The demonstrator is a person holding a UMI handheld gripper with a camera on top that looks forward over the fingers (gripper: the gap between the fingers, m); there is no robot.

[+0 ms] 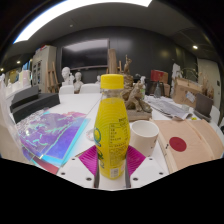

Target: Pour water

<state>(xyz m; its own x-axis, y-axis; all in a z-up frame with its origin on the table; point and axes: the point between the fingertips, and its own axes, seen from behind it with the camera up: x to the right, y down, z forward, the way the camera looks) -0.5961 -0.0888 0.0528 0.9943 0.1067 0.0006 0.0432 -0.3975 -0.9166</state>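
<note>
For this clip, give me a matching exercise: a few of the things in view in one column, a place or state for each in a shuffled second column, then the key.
Things
1. yellow plastic bottle with a yellow cap
2. small white paper cup
3. shiny iridescent sheet
4. handheld gripper

Places or states
A. lying flat on the white table, left of the bottle
B. upright between the two pink-padded fingers
C. standing just right of the bottle, mouth up
D. closed on the bottle's lower body

Pairs: 1-B, 2-C, 3-A, 4-D
</note>
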